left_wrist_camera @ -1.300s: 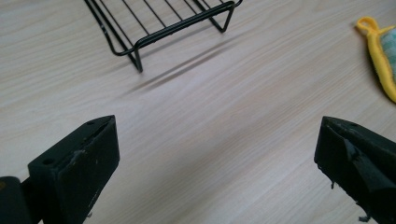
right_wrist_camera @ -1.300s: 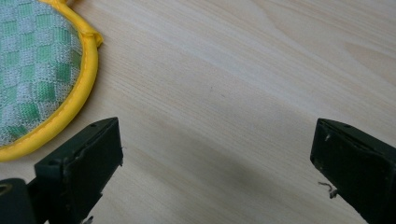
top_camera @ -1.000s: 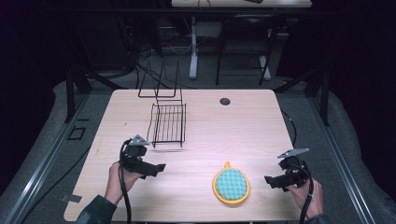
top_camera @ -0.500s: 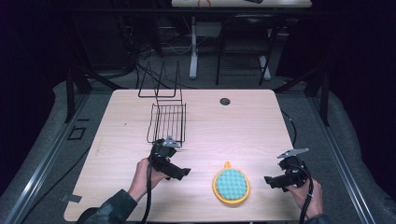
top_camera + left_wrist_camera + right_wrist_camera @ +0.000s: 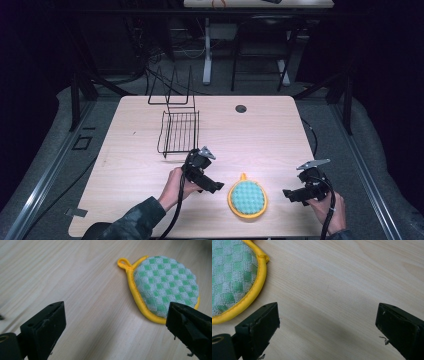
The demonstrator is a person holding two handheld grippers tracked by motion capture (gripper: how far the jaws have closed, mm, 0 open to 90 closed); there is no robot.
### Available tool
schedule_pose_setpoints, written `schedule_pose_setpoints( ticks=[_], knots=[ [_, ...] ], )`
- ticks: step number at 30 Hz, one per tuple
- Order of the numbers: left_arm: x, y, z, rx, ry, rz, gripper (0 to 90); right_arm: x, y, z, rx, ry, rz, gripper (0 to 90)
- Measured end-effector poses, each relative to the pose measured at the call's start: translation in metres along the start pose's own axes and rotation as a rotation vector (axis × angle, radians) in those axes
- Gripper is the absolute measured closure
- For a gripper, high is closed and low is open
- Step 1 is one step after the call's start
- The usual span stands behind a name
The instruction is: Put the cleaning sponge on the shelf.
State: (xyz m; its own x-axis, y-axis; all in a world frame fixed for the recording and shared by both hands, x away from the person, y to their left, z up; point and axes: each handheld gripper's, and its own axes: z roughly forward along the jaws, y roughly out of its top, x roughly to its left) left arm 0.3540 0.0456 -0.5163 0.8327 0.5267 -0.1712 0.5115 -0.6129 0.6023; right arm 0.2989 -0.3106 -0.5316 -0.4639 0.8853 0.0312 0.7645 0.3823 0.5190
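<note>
the left gripper [image 5: 216, 187] has its two black fingers [image 5: 43, 327] spread wide with nothing between them, hovering low over the pale wooden surface [image 5: 260, 135]. in the left gripper view, the round pot holder of green-and-white checked cloth with a yellow rim and hanging loop [image 5: 163, 287] lies flat just ahead, its near edge passing behind the right-hand finger. that wide spread, pointed at the cloth's rim, reads as an approach for a pinch on the yellow edge, which is the part raised enough to catch.

the right gripper [image 5: 289, 194] likewise holds its fingers [image 5: 260, 327] wide apart and empty. in the right gripper view the pot holder's rim curves past the upper left corner, so this gripper sits off to one side, probably waiting rather than reaching.

seen from the high view, the pot holder [image 5: 246, 198] rests near the front edge of the surface, between the two grippers, closer to the left one, loop pointing away from the person. a black wire rack [image 5: 179, 132] stands further back, well apart from the cloth; whether it has tipped or stands as intended is hard to tell at this distance.
</note>
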Motion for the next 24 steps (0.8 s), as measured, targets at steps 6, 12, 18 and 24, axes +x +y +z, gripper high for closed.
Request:
schedule_pose_setpoints(
  ticks=[6,12,18,24],
  knots=[
    [-0.007,0.008,0.014,0.012,-0.024,0.018,9.6,0.0,0.0,0.0,0.0,0.001,-0.001,4.8],
    [-0.014,0.013,0.033,0.027,-0.063,0.009,15.0,0.0,0.0,0.0,-0.001,0.006,-0.003,5.3],
    [-0.021,0.015,0.043,0.043,-0.073,0.024,20.5,-0.001,0.0,0.001,0.002,0.009,-0.001,5.6],
    [-0.028,0.016,0.055,0.061,-0.079,0.037,31.4,0.0,0.0,0.0,0.001,0.012,-0.006,5.9]
  ],
)
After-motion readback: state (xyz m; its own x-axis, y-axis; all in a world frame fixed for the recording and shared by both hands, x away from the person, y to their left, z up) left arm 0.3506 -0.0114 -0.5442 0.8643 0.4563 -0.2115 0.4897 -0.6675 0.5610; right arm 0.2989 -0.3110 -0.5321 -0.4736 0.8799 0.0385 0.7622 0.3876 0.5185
